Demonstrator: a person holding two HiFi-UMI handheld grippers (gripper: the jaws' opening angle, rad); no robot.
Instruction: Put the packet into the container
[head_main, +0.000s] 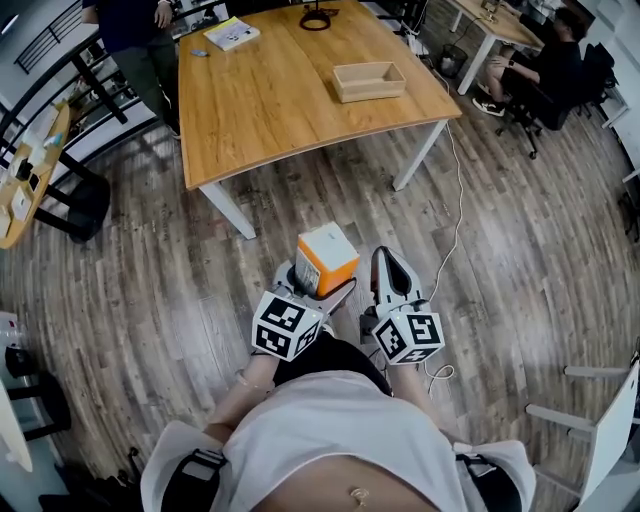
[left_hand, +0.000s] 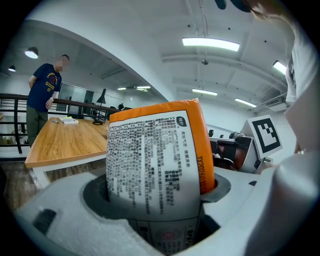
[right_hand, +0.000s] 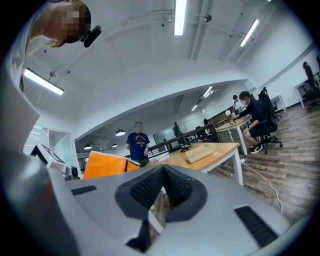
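Carrying step: the left gripper (head_main: 318, 285) is clamped on the orange-and-white packet (head_main: 327, 257) over the floor short of the table (head_main: 262, 110), the right gripper (head_main: 390, 262) has its jaws together (nothing between them), and next the packet must travel to the wooden container (head_main: 369, 81) by the tabletop's right edge

an open-plan office; long wooden table (head_main: 280, 100), seated person (head_main: 550, 65) at a far desk (head_main: 500, 25), ceiling strip lights (left_hand: 210, 44)
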